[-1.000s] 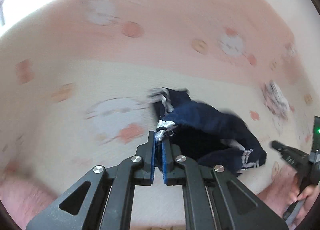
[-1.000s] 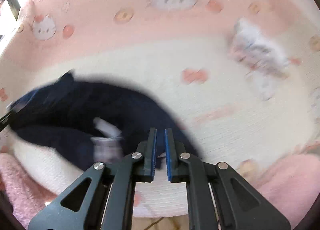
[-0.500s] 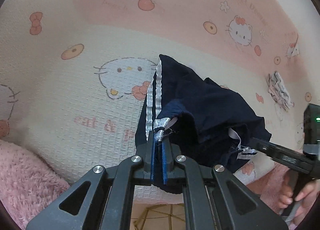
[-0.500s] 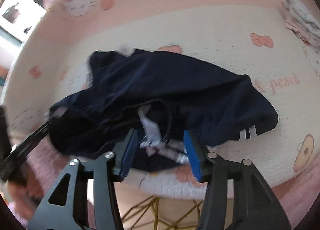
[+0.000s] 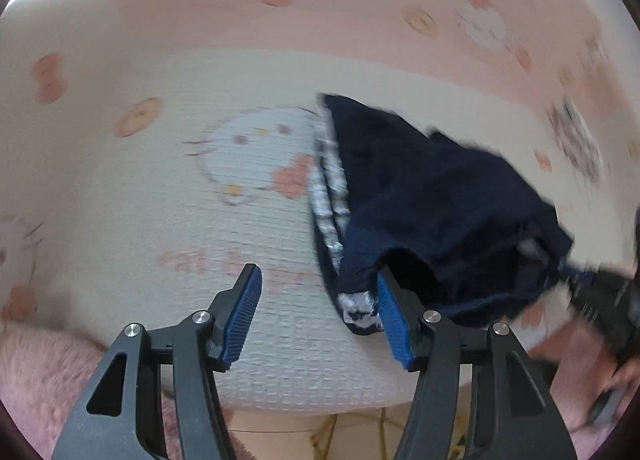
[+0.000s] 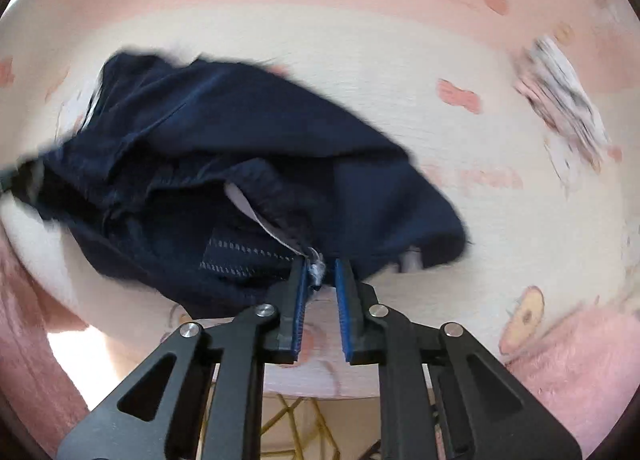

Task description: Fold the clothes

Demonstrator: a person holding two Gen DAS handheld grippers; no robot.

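Left gripper (image 5: 318,300) jaws gape wide; right gripper (image 6: 322,280) jaws narrowly apart at navy shorts (image 6: 240,163), blanket (image 5: 160,187) beneath.

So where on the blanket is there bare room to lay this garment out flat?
Bare blanket lies left of the navy garment, and between it and the small patterned cloth. The near edge is crowded by the right gripper.
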